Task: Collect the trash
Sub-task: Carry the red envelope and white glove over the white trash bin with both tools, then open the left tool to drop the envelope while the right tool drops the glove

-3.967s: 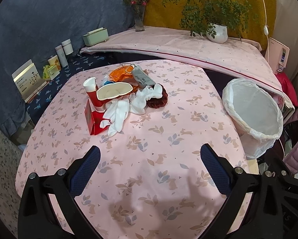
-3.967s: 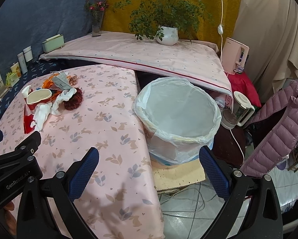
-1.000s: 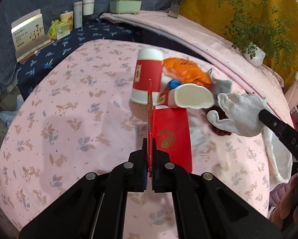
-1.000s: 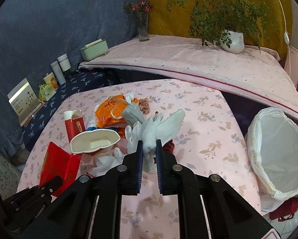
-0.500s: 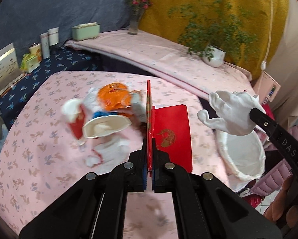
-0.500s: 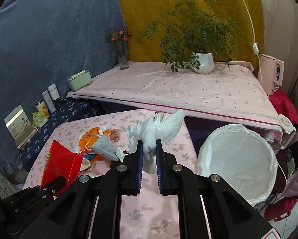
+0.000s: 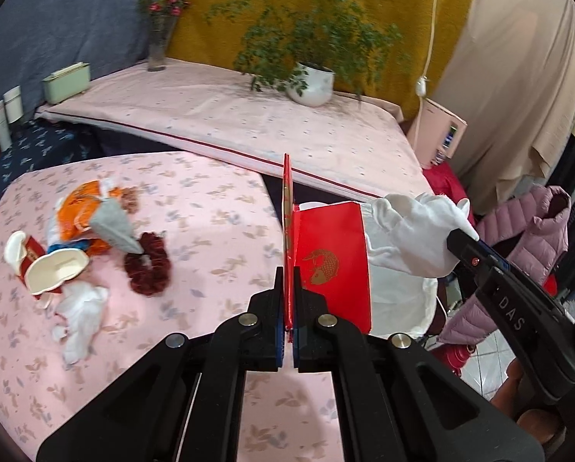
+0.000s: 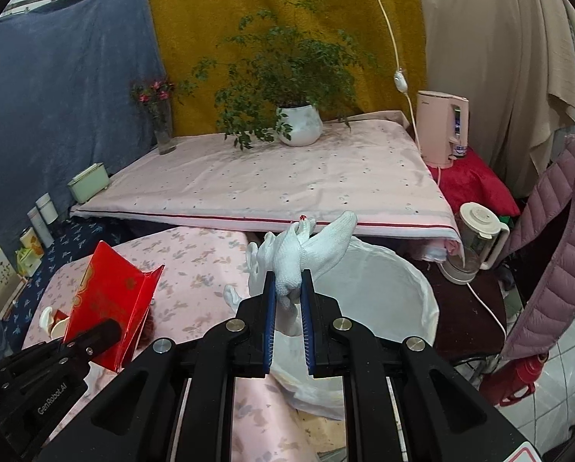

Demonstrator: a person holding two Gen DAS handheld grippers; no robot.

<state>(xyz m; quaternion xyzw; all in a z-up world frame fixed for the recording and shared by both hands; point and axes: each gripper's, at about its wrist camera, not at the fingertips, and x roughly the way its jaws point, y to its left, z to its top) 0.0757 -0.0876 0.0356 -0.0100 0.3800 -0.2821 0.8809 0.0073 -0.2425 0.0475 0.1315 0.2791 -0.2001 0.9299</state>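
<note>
Both loads have travelled from the trash pile toward the lined bin (image 8: 387, 288). Nearest, the left gripper (image 7: 286, 269) is clenched on a red envelope (image 7: 333, 261); the right gripper (image 8: 287, 285) grasps a white glove (image 8: 306, 250) over the bin's rim. Release is best delayed until each sits above the opening. Remaining litter (image 7: 83, 238) lies farther left on the table (image 7: 210, 208).

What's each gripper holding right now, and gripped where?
Left gripper: red envelope, pinched at its folded edge. Right gripper: white glove, clamped at a bunched part, fingers sticking out beyond.
</note>
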